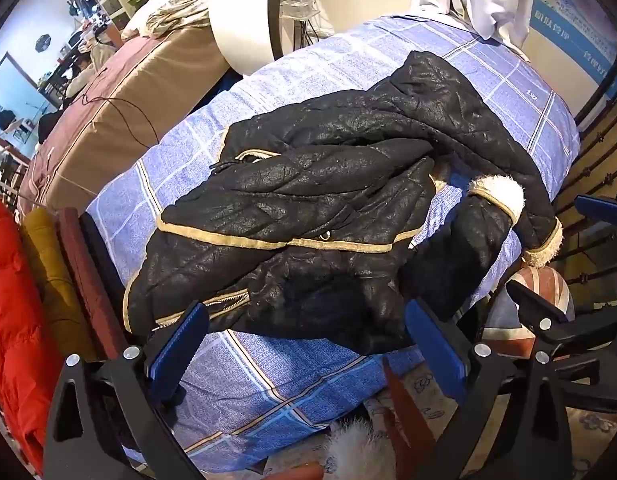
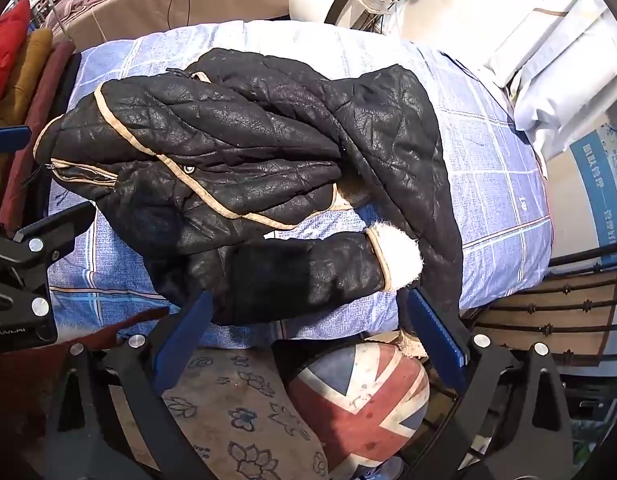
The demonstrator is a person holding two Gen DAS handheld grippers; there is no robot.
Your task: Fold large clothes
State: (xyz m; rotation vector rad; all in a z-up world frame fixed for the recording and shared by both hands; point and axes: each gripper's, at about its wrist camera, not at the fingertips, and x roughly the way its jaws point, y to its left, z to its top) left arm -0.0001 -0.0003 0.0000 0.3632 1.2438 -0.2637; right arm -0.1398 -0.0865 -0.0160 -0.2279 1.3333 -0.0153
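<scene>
Hanging off bed [image 1: 348, 80] edge: jacket [image 1: 308, 200] hem | one cuff [image 2: 412, 344] half-hidden

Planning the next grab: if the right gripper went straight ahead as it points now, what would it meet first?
Most likely the jacket: its near sleeve lies between the open right gripper fingers, fleece cuff toward the right one. Depth is unclear, so it may just skim over the top.

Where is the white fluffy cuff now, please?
In the right wrist view the white fluffy cuff lies on the blue checked sheet, just beyond the open right tool.
</scene>
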